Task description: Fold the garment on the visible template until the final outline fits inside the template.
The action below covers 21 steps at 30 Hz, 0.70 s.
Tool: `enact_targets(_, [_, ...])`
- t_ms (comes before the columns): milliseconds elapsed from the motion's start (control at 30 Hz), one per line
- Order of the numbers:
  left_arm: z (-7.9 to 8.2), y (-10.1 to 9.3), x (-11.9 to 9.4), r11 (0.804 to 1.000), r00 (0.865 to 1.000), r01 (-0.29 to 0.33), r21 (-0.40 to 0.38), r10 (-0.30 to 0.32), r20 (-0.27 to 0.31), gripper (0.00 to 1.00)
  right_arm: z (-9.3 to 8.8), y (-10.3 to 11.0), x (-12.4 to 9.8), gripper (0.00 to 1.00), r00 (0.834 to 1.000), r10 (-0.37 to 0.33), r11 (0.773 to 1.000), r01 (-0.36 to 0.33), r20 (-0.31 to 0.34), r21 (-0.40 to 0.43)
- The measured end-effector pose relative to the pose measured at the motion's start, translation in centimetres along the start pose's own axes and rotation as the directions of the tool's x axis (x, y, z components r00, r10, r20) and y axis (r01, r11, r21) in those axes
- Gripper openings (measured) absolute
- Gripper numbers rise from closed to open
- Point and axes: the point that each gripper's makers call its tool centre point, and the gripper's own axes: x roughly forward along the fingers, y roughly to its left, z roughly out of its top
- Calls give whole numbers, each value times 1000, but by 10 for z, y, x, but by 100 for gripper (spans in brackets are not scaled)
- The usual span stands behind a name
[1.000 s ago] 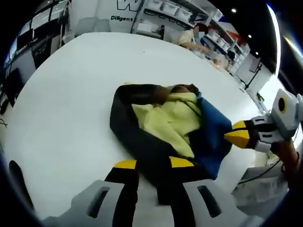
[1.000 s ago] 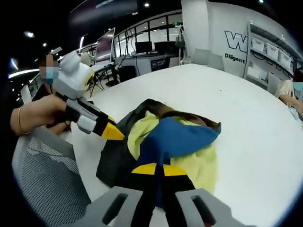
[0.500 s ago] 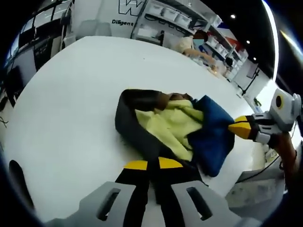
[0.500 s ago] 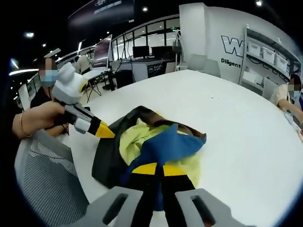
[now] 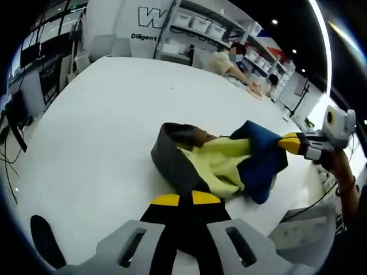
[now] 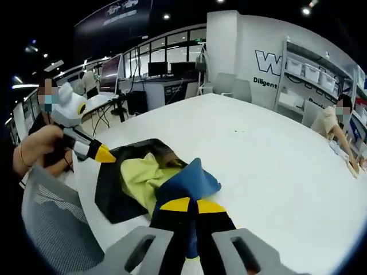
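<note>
A crumpled garment of black, pale yellow and blue fabric lies bunched on the near part of a large white table. The left gripper, yellow-tipped with black jaws, is pressed closed on the garment's black edge at the near side. In the right gripper view it meets the black fabric at the heap's left edge, held by a person's hand. The right gripper is clamped together on the blue fabric; in the left gripper view it grips the blue corner at the right. A grey mesh chair back stands near left. Far off, a seated person leans at the table's far edge.
</note>
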Motion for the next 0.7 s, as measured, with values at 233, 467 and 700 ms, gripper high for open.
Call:
enact_targets(233, [11, 9, -12, 998, 999, -26, 52, 25, 20, 0, 7, -21, -8, 0, 998, -68, 998, 68, 3, 7])
enact_targets(467, [28, 30, -25, 995, 997, -70, 69, 67, 48, 0, 13, -40, -17, 0, 994, -106, 993, 106, -3, 51])
enact_targets(700, [45, 38, -42, 993, 993, -91, 71, 86, 76, 1, 22, -49, -25, 0, 991, -130, 988, 129, 11, 81])
